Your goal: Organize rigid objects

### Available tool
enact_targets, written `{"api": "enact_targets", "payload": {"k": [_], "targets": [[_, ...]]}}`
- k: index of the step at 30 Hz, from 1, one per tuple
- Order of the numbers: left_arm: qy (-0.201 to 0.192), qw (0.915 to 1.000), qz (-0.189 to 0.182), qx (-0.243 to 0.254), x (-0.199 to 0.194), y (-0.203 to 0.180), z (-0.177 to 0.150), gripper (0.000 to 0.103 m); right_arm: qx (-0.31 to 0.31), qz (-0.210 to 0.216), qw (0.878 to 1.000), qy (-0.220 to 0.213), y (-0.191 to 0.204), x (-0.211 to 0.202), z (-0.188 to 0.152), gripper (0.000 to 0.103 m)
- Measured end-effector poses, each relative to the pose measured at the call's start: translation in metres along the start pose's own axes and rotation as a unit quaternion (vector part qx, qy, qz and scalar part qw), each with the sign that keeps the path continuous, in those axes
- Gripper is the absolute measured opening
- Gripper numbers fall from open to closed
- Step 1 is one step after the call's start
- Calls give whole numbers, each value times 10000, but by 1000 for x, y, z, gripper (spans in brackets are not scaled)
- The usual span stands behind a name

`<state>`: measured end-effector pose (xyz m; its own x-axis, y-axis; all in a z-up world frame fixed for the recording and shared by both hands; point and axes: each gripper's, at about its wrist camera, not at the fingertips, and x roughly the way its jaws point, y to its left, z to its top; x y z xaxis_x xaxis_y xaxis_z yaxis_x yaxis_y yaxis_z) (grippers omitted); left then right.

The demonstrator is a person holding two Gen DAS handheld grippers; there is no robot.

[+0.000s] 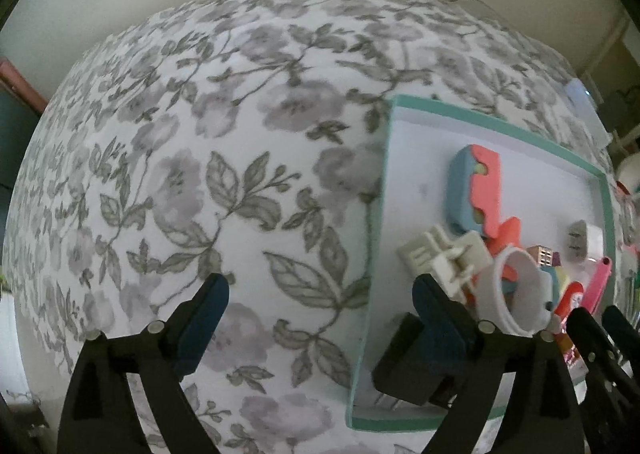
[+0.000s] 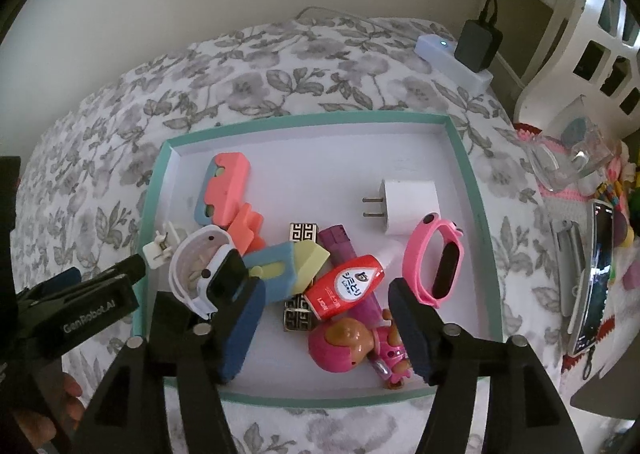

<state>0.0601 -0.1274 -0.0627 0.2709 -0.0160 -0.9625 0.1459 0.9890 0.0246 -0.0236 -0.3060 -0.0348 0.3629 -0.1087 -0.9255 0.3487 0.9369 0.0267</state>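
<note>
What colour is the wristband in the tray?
Pink, with a black face: the wristband shows best in the right wrist view.

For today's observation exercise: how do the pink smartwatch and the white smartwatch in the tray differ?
Colour: the pink smartwatch has a pink band, the white smartwatch a white one.
Place: the pink one lies near the right wall of the teal tray, beside the white charger plug; the white one sits at the left side.
Surroundings: the white one leans against the toy pile, the pink one lies more apart.
Shared: both have dark screens and closed-loop bands.

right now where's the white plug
In the right wrist view the white plug lies inside the teal tray, on its right side, just above the pink band.
</note>
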Motion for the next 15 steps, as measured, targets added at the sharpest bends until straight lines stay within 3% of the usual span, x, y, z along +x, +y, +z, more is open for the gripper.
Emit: {"api": "enact_targets", "payload": {"k": [15], "targets": [[46, 9993, 89, -366, 10, 23, -1, 94, -77, -47, 10000, 1, 4, 9, -2, 103]]}}
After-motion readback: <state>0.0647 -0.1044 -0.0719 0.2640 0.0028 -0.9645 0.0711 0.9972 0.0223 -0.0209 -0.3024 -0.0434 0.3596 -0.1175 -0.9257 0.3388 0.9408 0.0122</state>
